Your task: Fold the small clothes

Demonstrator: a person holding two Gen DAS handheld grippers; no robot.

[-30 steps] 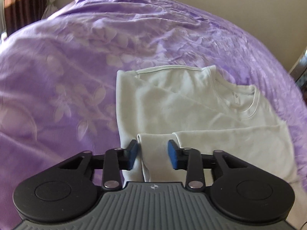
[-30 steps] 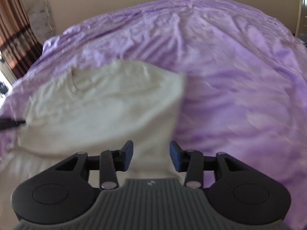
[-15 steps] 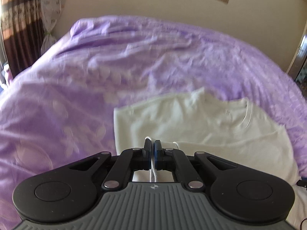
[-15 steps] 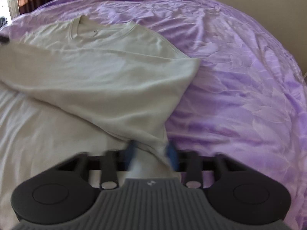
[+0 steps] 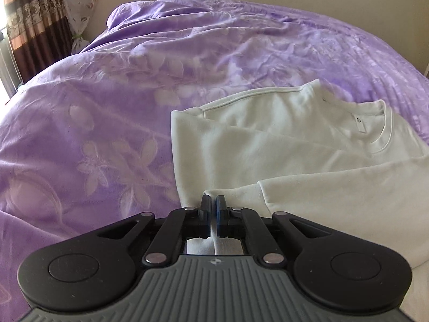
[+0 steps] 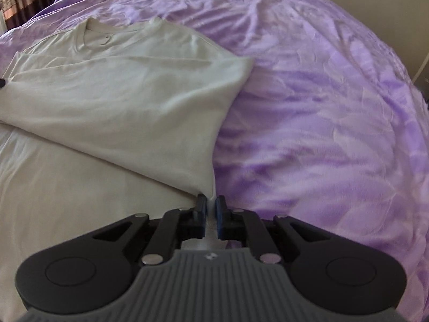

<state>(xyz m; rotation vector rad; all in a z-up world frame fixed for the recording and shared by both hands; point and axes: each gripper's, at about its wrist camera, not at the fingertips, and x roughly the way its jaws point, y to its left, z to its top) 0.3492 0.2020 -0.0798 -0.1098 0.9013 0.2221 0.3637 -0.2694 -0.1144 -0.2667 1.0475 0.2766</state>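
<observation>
Soft matt off-white knit cloth of the sweatshirt on a faintly sheeny, wrinkled purple fabric bedspread; matt black plastic gripper arms with shiny metal pins.

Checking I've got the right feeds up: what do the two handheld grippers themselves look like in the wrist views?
They look identical. The left gripper and right gripper each have a grey ribbed body with a small round emblem, two black rounded lobes with circular caps, black linkage arms with silver rivets, and blue pads on black fingers. No cables, hands or sleeves show.

Shirt hem cut off at frame edge — curtain too.
</observation>
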